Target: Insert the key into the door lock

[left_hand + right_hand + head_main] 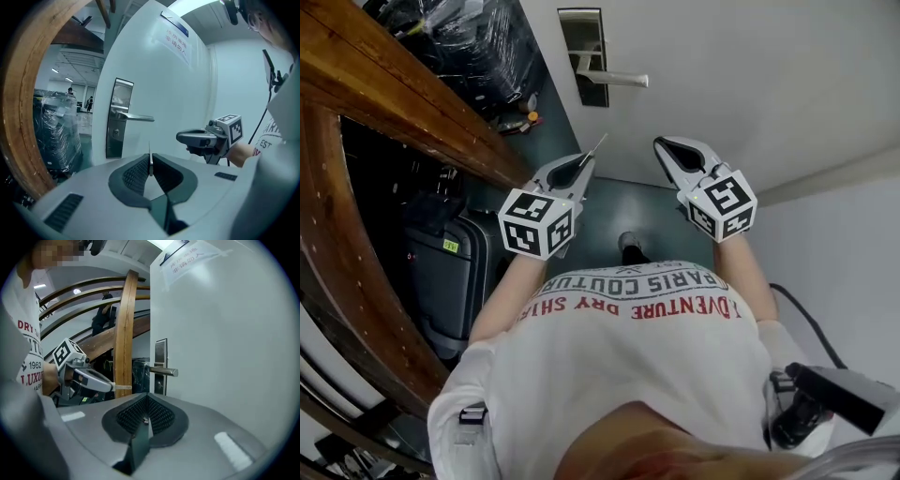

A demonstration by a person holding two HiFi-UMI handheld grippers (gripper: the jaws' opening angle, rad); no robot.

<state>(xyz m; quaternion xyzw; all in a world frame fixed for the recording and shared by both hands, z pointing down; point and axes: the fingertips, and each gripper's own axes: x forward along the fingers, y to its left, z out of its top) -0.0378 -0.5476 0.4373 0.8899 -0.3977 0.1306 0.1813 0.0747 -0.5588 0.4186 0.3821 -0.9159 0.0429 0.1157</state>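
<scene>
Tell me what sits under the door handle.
Under the door handle, the metal lock plate carries a small round keyhole, then bare plate down to its lower edge. Nothing covers it in the left gripper view; the keyhole's inside is too small to make out.

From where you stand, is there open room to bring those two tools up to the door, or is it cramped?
Free: the bare door right of the lever handle, and the floor between the left gripper and right gripper. Crowded at the left: the wooden rail, suitcase and wrapped goods stand close beside the door's edge.
</scene>
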